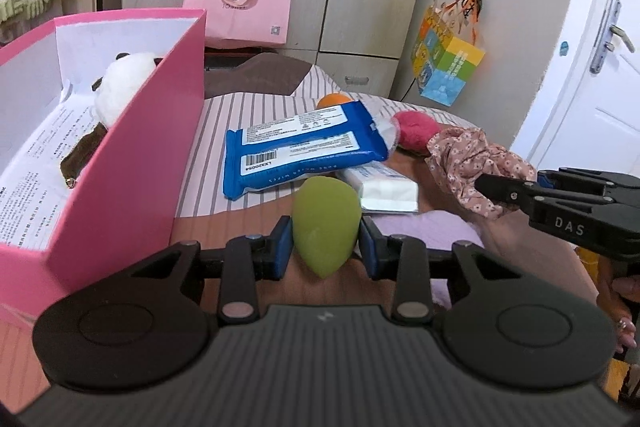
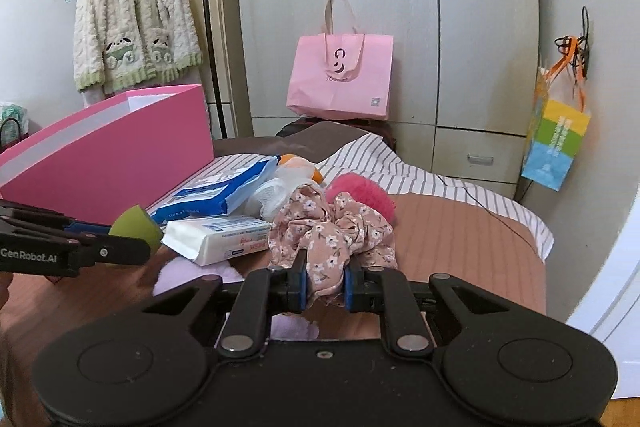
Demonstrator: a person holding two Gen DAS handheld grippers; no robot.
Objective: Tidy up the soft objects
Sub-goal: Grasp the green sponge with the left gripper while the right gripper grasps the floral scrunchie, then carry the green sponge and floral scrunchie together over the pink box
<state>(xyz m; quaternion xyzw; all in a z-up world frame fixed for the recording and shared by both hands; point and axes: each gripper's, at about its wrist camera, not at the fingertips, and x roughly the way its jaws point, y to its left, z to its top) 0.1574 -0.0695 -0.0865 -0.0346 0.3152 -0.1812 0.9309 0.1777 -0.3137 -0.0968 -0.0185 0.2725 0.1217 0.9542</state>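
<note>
Green sponge (image 1: 323, 223) is pinched in my left tongs (image 1: 324, 247), pink box (image 1: 132, 163) just to left; right tongs (image 2: 325, 281) grip floral scrunchie (image 2: 332, 235), farther fm box.

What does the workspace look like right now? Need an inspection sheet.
Surface: bed with striped sheet and brown cover.
Job's things: green sponge and floral scrunchie both gripped; panda plush inside pink box; pink pom, wipes pack, tissue pack on bed.
Clutter: orange item, partly hidden.
Grippers: left gripper shut on sponge; right gripper shut on scrunchie.
Cables: thin dark cord across bed.
Surroundings: wardrobe, pink bag, hanging cardigan, colourful bag.
</note>
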